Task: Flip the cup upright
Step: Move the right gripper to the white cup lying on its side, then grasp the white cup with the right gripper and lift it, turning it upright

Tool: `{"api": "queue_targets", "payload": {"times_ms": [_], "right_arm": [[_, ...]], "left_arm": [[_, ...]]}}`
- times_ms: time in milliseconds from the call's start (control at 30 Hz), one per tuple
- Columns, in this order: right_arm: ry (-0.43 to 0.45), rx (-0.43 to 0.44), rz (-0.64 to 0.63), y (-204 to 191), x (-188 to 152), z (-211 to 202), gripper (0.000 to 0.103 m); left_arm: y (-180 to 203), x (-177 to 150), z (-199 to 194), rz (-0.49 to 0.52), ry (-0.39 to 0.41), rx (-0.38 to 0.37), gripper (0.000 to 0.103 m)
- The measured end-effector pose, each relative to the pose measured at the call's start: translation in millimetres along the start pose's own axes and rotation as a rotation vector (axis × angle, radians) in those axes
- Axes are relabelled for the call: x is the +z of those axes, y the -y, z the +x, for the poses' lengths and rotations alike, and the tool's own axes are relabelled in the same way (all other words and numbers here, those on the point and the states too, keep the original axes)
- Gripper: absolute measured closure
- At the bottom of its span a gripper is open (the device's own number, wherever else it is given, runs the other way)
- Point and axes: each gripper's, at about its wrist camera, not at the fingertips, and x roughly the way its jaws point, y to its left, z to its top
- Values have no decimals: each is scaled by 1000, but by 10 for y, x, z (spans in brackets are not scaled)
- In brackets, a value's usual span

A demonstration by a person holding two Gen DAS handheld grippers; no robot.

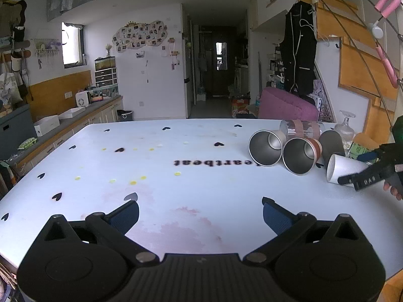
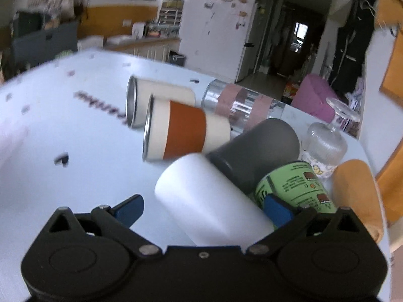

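A plain white paper cup (image 2: 206,201) is seen lying on its side on the pale blue surface (image 2: 75,176), between the spread blue-padded fingers (image 2: 275,210) of the right gripper (image 2: 201,209), which are not clamped on it. Just beside it lie a dark grey cup (image 2: 254,151), a green-labelled cup (image 2: 297,186) and a cream cup with a brown band (image 2: 181,130). The left gripper (image 1: 200,212) is held over bare surface, well apart, fingers wide.

Pale blue table (image 1: 189,138), black hearts printed across it. Ahead-right of the left tongs lie tipped cups: two steel-lined cups (image 1: 267,149), a grey cup (image 2: 254,148), a white cup (image 1: 345,170). Behind them, seemingly inverted, a glass goblet (image 2: 327,138).
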Motion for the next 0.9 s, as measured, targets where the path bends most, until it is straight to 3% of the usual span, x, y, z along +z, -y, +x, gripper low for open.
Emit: {"api": "queue_targets", "payload": {"times_ms": [167, 333, 533, 633, 767, 800, 867, 900], "right_arm": [[-71, 61, -28, -14, -74, -84, 1], [-120, 118, 3, -10, -183, -71, 22], [-9, 131, 122, -33, -237, -210, 25], [41, 86, 197, -80, -228, -271, 24], [51, 70, 402, -26, -205, -256, 25], [39, 72, 436, -18, -207, -228, 26], [32, 86, 453, -64, -221, -203, 40], [30, 81, 449, -107, -221, -195, 40]], "left_arm": [[-5, 5, -5, -3, -2, -5, 0], [8, 2, 13, -3, -7, -16, 0], [16, 2, 20, -4, -6, -11, 0], [19, -3, 27, -6, -7, -12, 0], [16, -14, 33, -8, -11, -17, 0], [16, -14, 33, -8, -11, -17, 0], [17, -14, 34, -8, -11, -16, 0], [14, -19, 34, -9, -11, -15, 0]]}}
